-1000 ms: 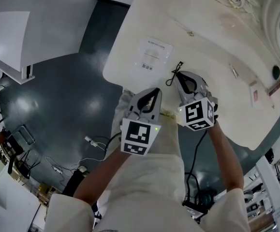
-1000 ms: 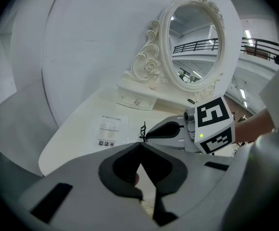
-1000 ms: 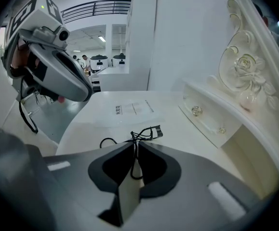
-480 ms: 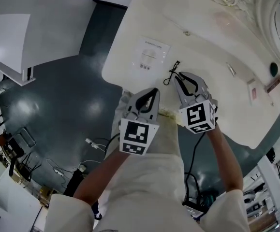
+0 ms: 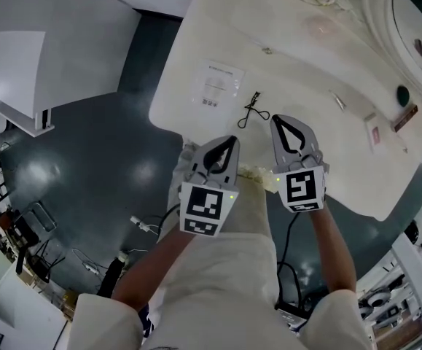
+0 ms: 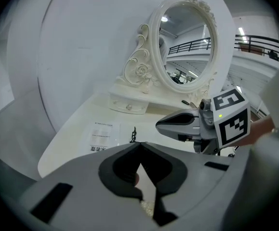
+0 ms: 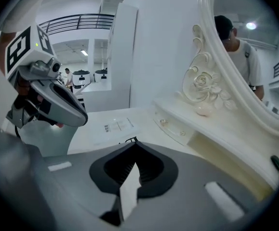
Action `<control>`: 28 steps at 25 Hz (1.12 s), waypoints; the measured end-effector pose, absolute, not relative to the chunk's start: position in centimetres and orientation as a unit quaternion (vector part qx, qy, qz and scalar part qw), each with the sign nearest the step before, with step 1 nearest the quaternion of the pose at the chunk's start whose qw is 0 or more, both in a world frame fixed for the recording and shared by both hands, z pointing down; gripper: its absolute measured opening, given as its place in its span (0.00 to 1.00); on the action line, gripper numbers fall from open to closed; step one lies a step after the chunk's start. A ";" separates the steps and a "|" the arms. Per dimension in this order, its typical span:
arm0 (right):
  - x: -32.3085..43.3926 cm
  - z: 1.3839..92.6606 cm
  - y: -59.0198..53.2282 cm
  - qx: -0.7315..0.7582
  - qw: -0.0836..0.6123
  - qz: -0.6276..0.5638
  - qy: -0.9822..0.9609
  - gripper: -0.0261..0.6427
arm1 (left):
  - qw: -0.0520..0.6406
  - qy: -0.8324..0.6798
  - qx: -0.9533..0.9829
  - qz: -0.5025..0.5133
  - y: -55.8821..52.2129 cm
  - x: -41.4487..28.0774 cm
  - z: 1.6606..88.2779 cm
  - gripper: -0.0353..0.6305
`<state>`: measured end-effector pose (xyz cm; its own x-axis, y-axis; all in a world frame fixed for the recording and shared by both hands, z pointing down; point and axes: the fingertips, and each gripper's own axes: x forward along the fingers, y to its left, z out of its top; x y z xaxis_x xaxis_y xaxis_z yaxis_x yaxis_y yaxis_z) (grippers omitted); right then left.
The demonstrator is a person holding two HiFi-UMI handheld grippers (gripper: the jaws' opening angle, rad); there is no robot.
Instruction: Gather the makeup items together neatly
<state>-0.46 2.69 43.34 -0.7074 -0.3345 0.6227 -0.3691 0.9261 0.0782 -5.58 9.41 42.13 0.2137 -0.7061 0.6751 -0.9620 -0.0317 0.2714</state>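
Makeup items (image 5: pixel 372 133) lie scattered across the table (image 5: pixel 291 79), none gathered yet, I'd say; left gripper (image 5: pixel 232 140) and right gripper (image 5: pixel 278 119) hover with jaws shut and empty, so one must open over the nearby black clip (image 5: pixel 252 110).

The mirror (image 5: pixel 418 28) is cut off by the head view's right edge. Print on the sheet (image 5: pixel 220 84) is too small to read. The dark round thing (image 5: pixel 403 93) and the stick (image 5: pixel 406 117) beside it cannot be identified.
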 end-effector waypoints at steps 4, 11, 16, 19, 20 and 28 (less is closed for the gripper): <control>0.9 41.8 2.4 0.223 0.311 0.047 -0.923 0.04 | 0.344 -0.599 0.700 0.181 9.2 -5.0 41.5 0.07; 3.3 40.0 2.0 0.264 0.288 0.064 -0.918 0.04 | 0.329 -0.589 0.715 0.184 8.4 -3.3 40.6 0.07; 5.5 39.3 1.4 0.290 0.278 0.074 -0.913 0.04 | 0.320 -0.576 0.728 0.188 8.0 -1.4 40.2 0.07; 7.0 39.0 0.8 0.308 0.275 0.079 -0.907 0.04 | 0.317 -0.569 0.735 0.191 7.5 -0.4 40.1 0.07; 7.5 39.0 0.5 0.316 0.274 0.081 -0.905 0.04 | 0.316 -0.566 0.737 0.192 7.4 0.0 40.0 0.07; 11.9 39.6 -1.7 0.367 0.279 0.088 -0.883 0.05 | 0.309 -0.548 0.752 0.200 6.2 2.5 40.2 0.07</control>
